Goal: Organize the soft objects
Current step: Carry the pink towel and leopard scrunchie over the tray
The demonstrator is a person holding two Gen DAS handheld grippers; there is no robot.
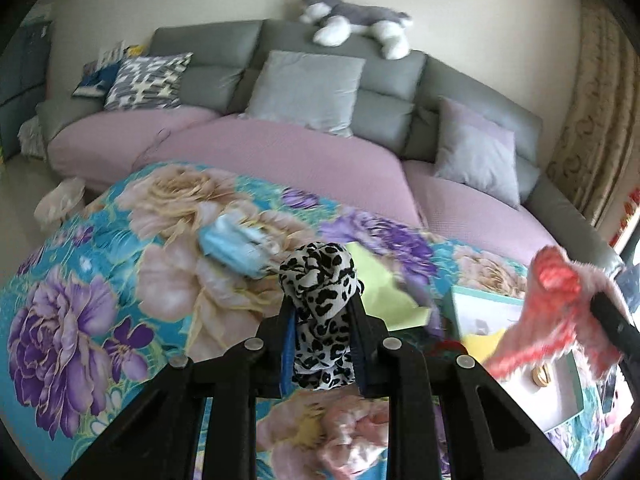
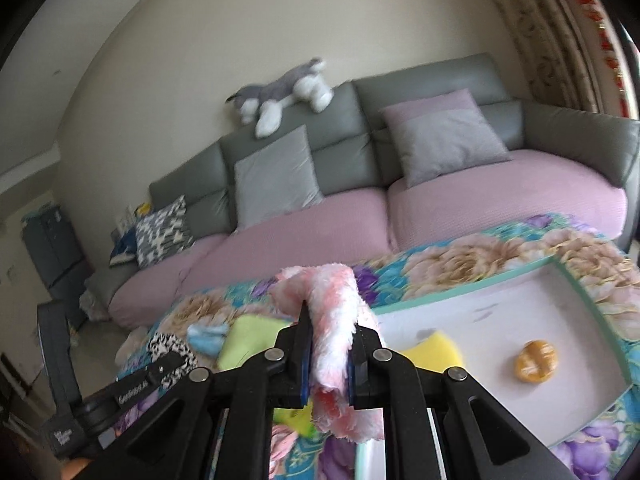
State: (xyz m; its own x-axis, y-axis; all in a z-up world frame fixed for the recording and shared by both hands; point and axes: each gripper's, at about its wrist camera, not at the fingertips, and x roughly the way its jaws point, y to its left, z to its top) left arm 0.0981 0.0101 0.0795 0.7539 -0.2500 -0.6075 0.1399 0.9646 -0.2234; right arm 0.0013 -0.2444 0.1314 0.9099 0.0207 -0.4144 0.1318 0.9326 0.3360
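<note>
Your left gripper (image 1: 320, 300) is clamping the leopard-print cloth (image 1: 318, 280), your right gripper (image 2: 328, 344) the pink fluffy cloth (image 2: 332, 320) — both are hanging above the floral sheet (image 1: 80, 280). The box (image 2: 580, 280) is holding two items; blue cloth (image 1: 236, 244) and green cloth (image 1: 380, 284) are waiting outside.

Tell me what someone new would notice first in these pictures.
Probably the two held cloths: a leopard-print cloth pinched in the left tool and a fluffy pink cloth in the right tool, both above a bright floral blanket. Behind, a plush husky lies atop the grey sofa. At right, an open box holds an orange toy.
</note>
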